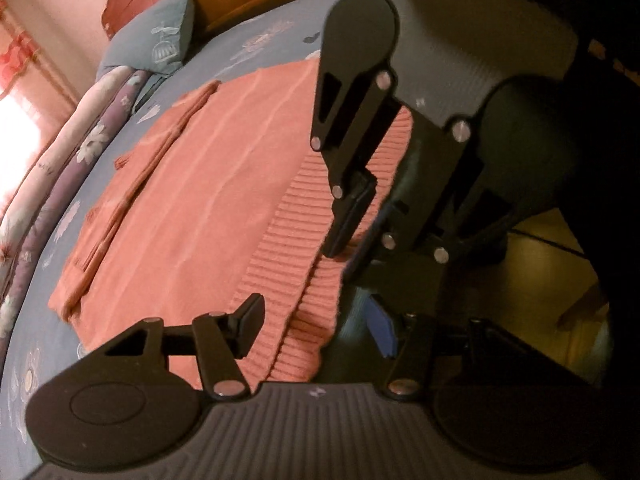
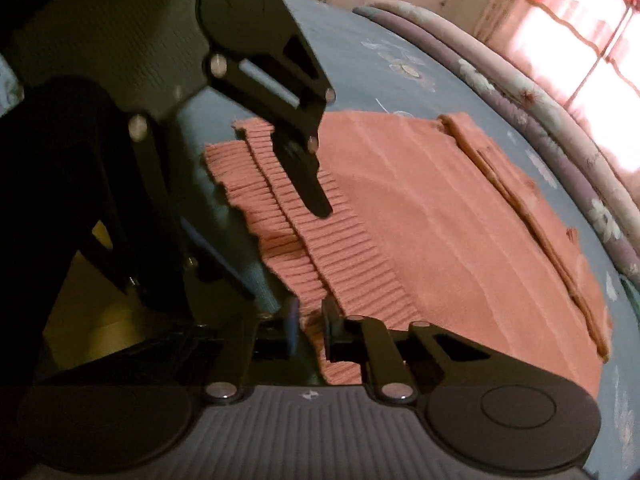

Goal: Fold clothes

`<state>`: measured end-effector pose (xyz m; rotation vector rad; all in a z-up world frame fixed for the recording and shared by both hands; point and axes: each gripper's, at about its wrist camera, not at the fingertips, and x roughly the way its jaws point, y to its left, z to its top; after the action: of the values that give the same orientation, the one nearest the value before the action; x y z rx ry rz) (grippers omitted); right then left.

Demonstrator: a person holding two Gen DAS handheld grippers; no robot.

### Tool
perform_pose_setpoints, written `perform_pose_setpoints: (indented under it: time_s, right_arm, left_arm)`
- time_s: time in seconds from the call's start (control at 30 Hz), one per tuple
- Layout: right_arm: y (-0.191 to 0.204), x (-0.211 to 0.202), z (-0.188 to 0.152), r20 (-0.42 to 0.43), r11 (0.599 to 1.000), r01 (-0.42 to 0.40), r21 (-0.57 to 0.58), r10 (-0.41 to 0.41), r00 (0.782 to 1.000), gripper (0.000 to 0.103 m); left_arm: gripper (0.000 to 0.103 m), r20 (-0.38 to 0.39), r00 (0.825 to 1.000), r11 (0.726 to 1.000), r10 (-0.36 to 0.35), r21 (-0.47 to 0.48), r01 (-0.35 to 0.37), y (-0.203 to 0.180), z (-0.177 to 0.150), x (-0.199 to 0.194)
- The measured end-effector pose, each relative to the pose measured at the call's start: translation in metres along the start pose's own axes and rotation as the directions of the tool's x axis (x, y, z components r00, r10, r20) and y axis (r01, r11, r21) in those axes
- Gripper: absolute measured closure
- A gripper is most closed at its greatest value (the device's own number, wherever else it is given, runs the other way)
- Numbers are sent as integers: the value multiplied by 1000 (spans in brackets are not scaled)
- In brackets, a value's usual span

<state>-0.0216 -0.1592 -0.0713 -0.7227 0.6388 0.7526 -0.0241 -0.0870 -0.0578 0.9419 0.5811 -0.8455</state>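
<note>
Sweater (image 1: 208, 184), salmon knit, lies flat across the middle of the left wrist frame on the blue flowered bed (image 1: 256, 40), ribbed hem (image 1: 288, 264) toward me, a sleeve folded along its far left edge. Upper left: a pillow (image 1: 160, 36) and a rolled floral quilt (image 1: 60, 168) down the left border, well clear of the work.

My left claw (image 1: 316, 324), lower centre of that frame, stands about half open at the hem corner. The ribbing sits between its fingers, but I cannot tell whether the pads actually press it.

Right of centre in the same frame, my right claw (image 1: 352, 224) comes down onto the hem further along.

In the right wrist frame, lower centre, my right claw (image 2: 310, 328) is closed on the ribbed hem (image 2: 312, 240), knit bunched between the pads. The left claw (image 2: 320, 200) reaches in from the upper left.

Judgement: both claws take the hem at separate points so the edge stays taut and level when carried up over the body. The fold itself is not yet made.
</note>
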Motion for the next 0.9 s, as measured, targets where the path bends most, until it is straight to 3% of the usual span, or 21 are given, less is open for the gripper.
perform_pose_setpoints:
  time_s: [0.03, 0.13, 0.2, 0.23, 0.27, 0.43, 0.5, 0.53, 0.6, 0.8, 0.9]
  right_arm:
    - [0, 0, 2, 3, 1000, 4, 5, -4, 1000, 96]
    - [1, -3, 7, 15, 1000, 16, 15, -16, 1000, 99]
    - [-3, -7, 9, 23, 999, 3, 33, -4, 1000, 99]
    - [-4, -8, 10, 27, 999, -2, 38, 1, 1000, 99]
    - [-5, -10, 11, 32, 999, -7, 40, 5, 999, 99]
    - [2, -16, 3, 18, 1000, 23, -16, -23, 1000, 84]
    - [7, -8, 0, -13, 997, 64, -52, -64, 998, 85]
    - [9, -4, -2, -24, 994, 86, -63, -88, 996, 98]
    - [9, -2, -3, -30, 994, 91, -57, -93, 995, 99]
    - [9, -6, -5, -90, 1000, -31, 2, 31, 995, 99]
    - [10, -12, -4, -82, 987, -151, 55, 155, 985, 102]
  left_arm:
    - [48, 0, 1000, 1000, 3, 9, -3, 0, 0, 1]
    - [74, 4, 1000, 1000, 5, 25, -5, 0, 1, 4]
    - [85, 10, 1000, 999, 10, 51, -10, -2, 2, 7]
    - [97, 19, 1000, 998, 10, 61, -11, -4, 2, 8]
    - [100, 26, 1000, 998, 12, 67, -14, -5, 3, 9]
    - [101, 48, 999, 1000, -1, -8, 1, 6, 4, 7]
    - [101, 56, 998, 999, -7, -32, 8, 10, 4, 5]
    - [101, 60, 998, 999, -5, -36, 8, 11, 3, 4]
    - [101, 56, 998, 999, -24, -39, 26, 13, 3, 3]
    - [103, 15, 982, 980, -190, -54, 191, 9, -4, 3]
    - [103, 8, 976, 975, -216, -55, 216, 4, -8, 3]
